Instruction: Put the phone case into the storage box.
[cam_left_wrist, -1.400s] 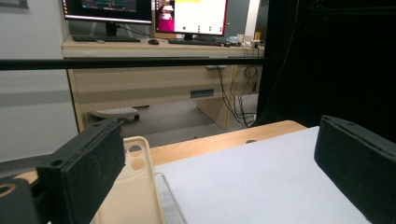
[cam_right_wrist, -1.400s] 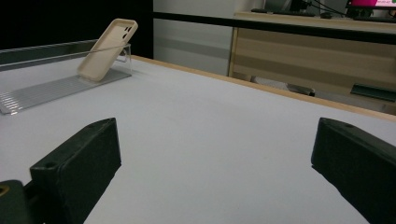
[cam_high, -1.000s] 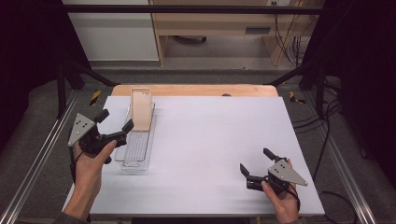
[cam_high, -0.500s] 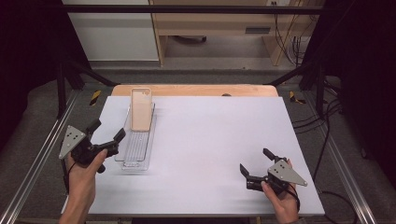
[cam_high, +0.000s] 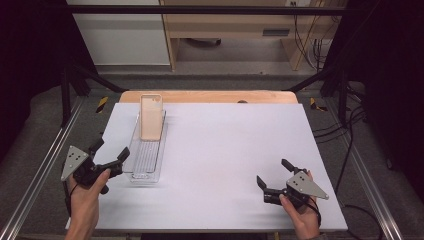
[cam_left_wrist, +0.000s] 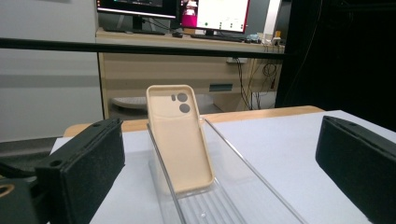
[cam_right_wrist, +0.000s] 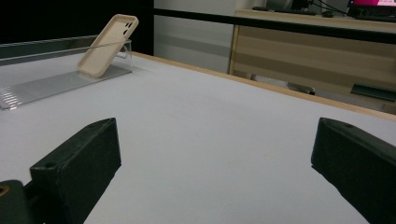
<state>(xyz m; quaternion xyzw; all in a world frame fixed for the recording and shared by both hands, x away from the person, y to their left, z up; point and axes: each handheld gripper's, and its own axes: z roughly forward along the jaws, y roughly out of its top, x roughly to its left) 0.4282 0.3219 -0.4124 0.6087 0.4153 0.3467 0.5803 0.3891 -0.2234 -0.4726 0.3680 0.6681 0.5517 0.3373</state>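
Observation:
A beige phone case (cam_high: 150, 116) (cam_left_wrist: 180, 137) (cam_right_wrist: 107, 45) leans upright against the far end of a long clear plastic tray (cam_high: 145, 159) (cam_left_wrist: 252, 179) (cam_right_wrist: 44, 84) on the left of the white table. My left gripper (cam_high: 109, 149) (cam_left_wrist: 219, 182) is open at the table's left edge, beside the tray's near end, jaws pointing along the tray toward the case. My right gripper (cam_high: 272, 172) (cam_right_wrist: 215, 172) is open low over the table's near right part, with nothing between its jaws.
The white table top (cam_high: 225, 150) has a wooden strip (cam_high: 210, 97) along its far edge. Metal frame rails (cam_high: 40, 165) run down both sides. A wooden desk with monitors (cam_left_wrist: 196, 46) stands beyond the table. Cables (cam_high: 345, 135) hang at the right.
My left gripper has drawn back toward the near left, away from the tray and case. The right gripper has stayed where it was.

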